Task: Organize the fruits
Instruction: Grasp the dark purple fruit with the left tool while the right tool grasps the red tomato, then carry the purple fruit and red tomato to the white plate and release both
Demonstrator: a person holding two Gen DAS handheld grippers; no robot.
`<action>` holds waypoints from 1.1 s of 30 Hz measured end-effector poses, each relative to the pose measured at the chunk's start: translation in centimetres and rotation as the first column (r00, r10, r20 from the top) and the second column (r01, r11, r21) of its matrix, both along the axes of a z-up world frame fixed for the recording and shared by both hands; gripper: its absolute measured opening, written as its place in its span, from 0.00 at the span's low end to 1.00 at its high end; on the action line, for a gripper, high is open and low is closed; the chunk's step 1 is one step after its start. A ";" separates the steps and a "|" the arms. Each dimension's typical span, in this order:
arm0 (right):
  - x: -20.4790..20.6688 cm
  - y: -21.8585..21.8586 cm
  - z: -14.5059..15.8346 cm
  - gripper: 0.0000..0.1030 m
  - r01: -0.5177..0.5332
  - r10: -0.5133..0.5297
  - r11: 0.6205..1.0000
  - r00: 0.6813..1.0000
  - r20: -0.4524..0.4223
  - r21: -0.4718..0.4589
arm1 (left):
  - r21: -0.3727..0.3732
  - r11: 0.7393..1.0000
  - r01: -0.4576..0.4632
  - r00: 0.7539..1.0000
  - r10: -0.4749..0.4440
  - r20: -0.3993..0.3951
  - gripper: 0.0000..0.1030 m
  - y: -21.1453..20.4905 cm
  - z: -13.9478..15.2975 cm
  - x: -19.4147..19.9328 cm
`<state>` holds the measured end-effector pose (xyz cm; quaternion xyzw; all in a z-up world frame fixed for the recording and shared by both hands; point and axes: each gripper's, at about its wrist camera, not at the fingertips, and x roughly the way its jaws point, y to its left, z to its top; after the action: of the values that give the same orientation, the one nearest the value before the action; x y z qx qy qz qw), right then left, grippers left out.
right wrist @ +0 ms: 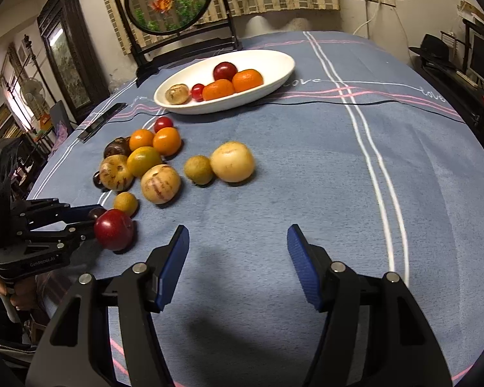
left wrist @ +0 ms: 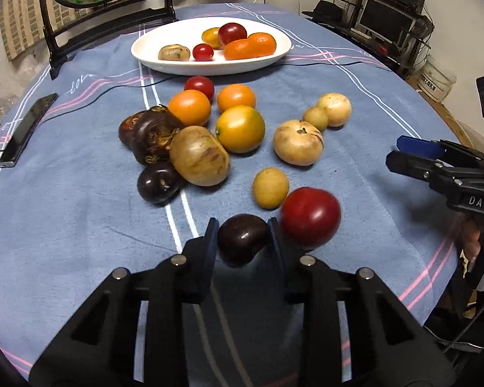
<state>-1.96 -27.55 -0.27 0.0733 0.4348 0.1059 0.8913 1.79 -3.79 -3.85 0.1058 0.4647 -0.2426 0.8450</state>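
Fruits lie loose on the cloth-covered counter (left wrist: 355, 167), clustered roughly by kind: oranges together, pale yellow ones to one side, dark ones to the other. The white dish (left wrist: 164, 64) at the far end already carries several, so it reads as the collection point, with most of the pile not yet transferred. Left gripper (left wrist: 242, 235): jaws drawn in on a small dark plum (left wrist: 242, 240), one pad against each flank, clenched on it. The plum sits at the near edge of the pile; whether it is lifted clear of the cloth cannot be told. A red plum (left wrist: 309, 216) lies just beside it, apparently touching the outer face of the right-hand finger; its edges are smeared, so it may be getting nudged. Judgement: picking the nearest outlier first keeps the fingers out of the tight cluster. Risk: the red plum could roll when the grasp lifts. Right gripper (right wrist: 238, 264): jaws about half spread, nothing between the blue pads, hovering over bare cloth well apart from the fruit, seemingly on standby. A phone (left wrist: 27, 129) lies at the left edge.
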 end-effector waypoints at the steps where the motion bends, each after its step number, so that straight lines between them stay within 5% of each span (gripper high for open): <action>1: -0.1 0.3 0.0 0.62 -0.013 0.013 1.000 1.000 -0.001 0.000 | 0.015 1.000 0.000 1.000 0.000 0.013 0.30 0.0 0.1 -0.2; 14: -0.5 8.5 0.7 0.62 -0.269 0.269 0.962 0.963 -0.003 -0.046 | -0.034 0.995 -0.094 0.993 0.096 0.061 0.30 4.3 2.4 -0.2; 24: 2.0 12.8 -0.5 0.62 -0.291 0.285 0.951 0.956 -0.070 -0.103 | -0.052 0.989 -0.135 0.989 0.138 0.052 0.30 6.2 2.4 0.0; 29: 2.2 13.3 -1.0 0.39 -0.297 0.291 0.948 0.954 -0.068 -0.115 | -0.054 0.989 -0.138 0.989 0.141 0.049 0.30 6.5 2.3 0.1; 33: 1.9 12.2 -0.8 0.39 -0.280 0.276 0.956 0.959 -0.061 -0.090 | -0.050 0.989 -0.142 0.989 0.144 0.044 0.30 6.5 2.2 0.3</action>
<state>-0.06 -15.34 -1.08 -0.0299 0.4665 0.2070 0.8594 2.04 2.67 -1.69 0.0582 0.4448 -0.1897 0.8733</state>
